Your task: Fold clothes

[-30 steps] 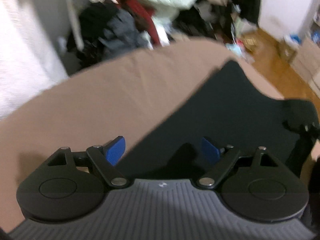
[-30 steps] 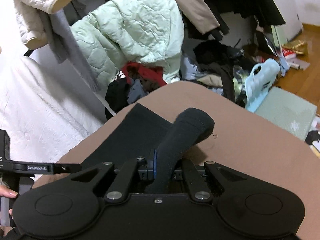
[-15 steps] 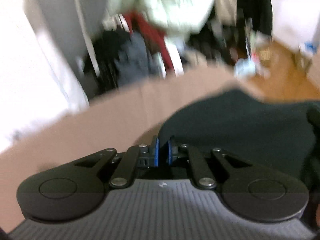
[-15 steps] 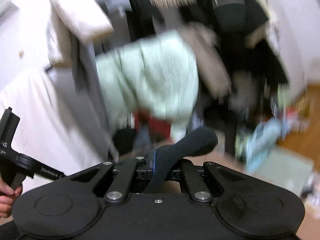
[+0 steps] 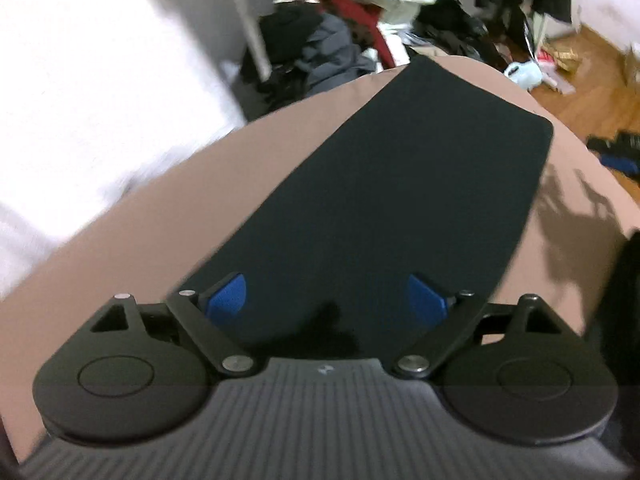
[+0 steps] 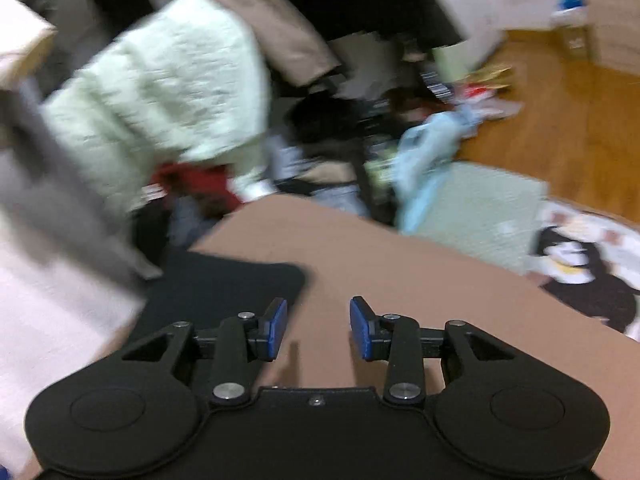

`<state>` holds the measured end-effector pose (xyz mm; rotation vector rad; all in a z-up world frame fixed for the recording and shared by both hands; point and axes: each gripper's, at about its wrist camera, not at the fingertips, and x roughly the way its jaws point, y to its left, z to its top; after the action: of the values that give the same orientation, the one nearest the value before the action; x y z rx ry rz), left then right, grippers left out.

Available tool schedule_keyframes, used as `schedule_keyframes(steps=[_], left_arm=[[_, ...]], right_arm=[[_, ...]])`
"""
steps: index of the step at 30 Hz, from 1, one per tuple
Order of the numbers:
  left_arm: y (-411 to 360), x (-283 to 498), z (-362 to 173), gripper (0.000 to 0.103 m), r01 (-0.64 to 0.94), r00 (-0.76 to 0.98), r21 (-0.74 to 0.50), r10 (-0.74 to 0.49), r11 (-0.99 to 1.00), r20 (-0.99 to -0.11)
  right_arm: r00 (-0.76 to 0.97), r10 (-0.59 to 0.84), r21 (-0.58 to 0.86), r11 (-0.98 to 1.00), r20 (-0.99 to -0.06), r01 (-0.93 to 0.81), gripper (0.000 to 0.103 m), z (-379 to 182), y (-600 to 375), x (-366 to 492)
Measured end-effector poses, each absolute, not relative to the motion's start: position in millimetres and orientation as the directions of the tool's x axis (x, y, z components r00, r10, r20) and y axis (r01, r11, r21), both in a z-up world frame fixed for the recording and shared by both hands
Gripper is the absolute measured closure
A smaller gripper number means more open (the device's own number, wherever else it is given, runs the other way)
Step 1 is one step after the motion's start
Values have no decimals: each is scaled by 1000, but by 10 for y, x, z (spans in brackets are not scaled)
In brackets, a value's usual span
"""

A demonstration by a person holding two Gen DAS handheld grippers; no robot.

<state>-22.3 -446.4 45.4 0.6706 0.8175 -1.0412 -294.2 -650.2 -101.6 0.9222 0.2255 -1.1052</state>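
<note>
A black garment (image 5: 400, 200) lies flat as a long folded panel on the brown table (image 5: 168, 232). My left gripper (image 5: 326, 298) hovers above its near end, jaws opening wide, nothing between the blue pads (image 5: 226, 296). In the right wrist view the same black garment (image 6: 224, 280) shows its far corner to the left of my right gripper (image 6: 318, 322). The right jaws are opening too, with only brown table (image 6: 400, 280) between the blue pads (image 6: 360, 328).
A pale green quilted jacket (image 6: 160, 92) and other coats hang behind the table above a heap of dark and red clothes (image 5: 320, 40). A wooden floor (image 6: 560, 120) with scattered items lies to the right. A white wall (image 5: 100, 80) stands at the left.
The right gripper has let go of the black fabric it pinched and its jaws have parted. The left gripper shut on the garment's edge, then opened again; the garment now lies flat and longer.
</note>
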Motion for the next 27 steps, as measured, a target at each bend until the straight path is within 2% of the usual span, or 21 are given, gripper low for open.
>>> schedule_keyframes(steps=[3, 7, 13, 14, 18, 20, 22, 26, 27], left_arm=[[-3690, -84, 517, 14, 883, 272, 9, -496, 469, -825], [-2844, -37, 453, 13, 822, 279, -75, -514, 564, -811], [-1865, -321, 124, 12, 805, 310, -89, -544, 586, -780], [-1758, -391, 51, 12, 805, 306, -94, -547, 585, -779], [-1462, -609, -316, 12, 770, 268, -175, -560, 614, -784], [-1456, -631, -513, 12, 753, 225, -217, -553, 621, -803], [-1491, -620, -589, 12, 748, 219, -206, -528, 631, -821], [-1425, -580, -506, 12, 727, 248, -198, -520, 658, -818], [-1404, -566, -477, 12, 719, 256, -200, -521, 666, -814]], right_arm=[[578, -594, 559, 245, -560, 792, 61, -805, -6258, -3003], [589, -579, 529, 295, -564, 796, 50, -590, -5816, -3078], [521, -523, 430, 295, -674, 853, 49, -410, -5483, -3312], [509, -519, 398, 316, -687, 861, 48, -350, -5434, -3347], [506, -536, 361, 358, -676, 861, 34, -295, -5162, -3671], [516, -533, 398, 330, -670, 856, 34, -408, -5113, -3846], [508, -537, 414, 295, -673, 861, 34, -535, -5173, -3940], [432, -640, 334, 276, -636, 901, 34, -646, -5323, -3891], [454, -623, 359, 282, -637, 890, 34, -708, -5393, -3828]])
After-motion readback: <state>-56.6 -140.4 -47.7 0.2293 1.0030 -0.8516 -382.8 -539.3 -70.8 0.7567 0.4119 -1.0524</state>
